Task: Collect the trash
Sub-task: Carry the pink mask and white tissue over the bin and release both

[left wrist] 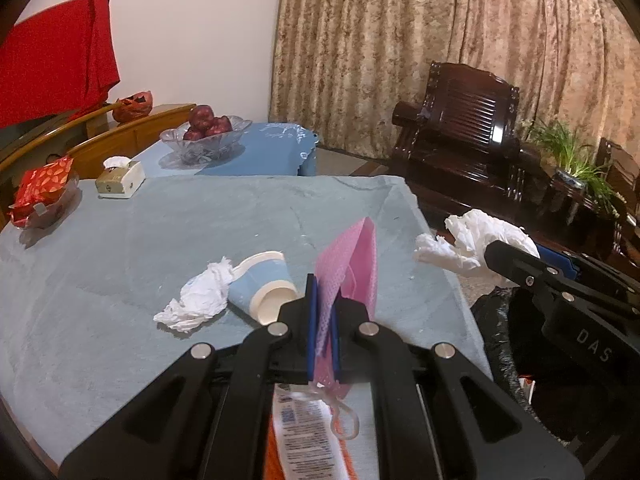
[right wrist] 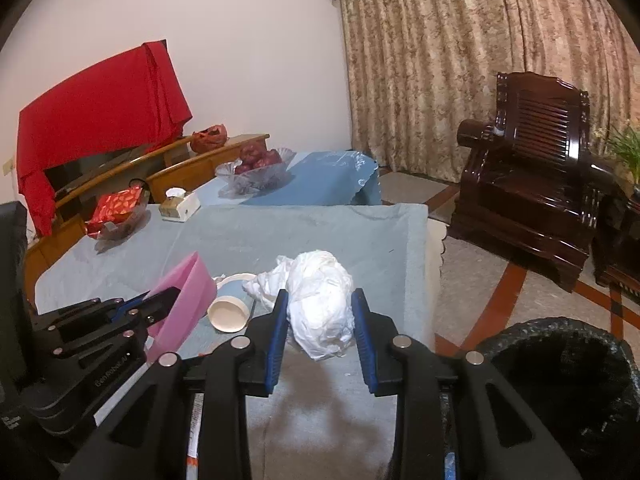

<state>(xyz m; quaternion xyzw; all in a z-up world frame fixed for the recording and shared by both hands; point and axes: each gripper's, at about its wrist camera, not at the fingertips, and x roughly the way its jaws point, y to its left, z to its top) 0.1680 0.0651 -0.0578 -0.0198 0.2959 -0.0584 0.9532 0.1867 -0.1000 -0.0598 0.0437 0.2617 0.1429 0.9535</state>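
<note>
**Both grippers hold trash by the blue cup**

Left wrist view: the left gripper (left wrist: 323, 312) is clamped on a pink face mask (left wrist: 352, 264), just right of the tipped blue paper cup (left wrist: 262, 284). A crumpled tissue (left wrist: 198, 300) touches the cup's left side.

Right wrist view: the right gripper (right wrist: 320, 328) grips a white paper wad (right wrist: 320, 304) right of the cup (right wrist: 230, 308). The black-lined bin (right wrist: 560, 364) stands far right of the cup.

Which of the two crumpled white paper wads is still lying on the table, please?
The smaller wad beside the tipped blue cup lies on the table. The bigger wad is clamped in the right tongs near the bin.
</note>
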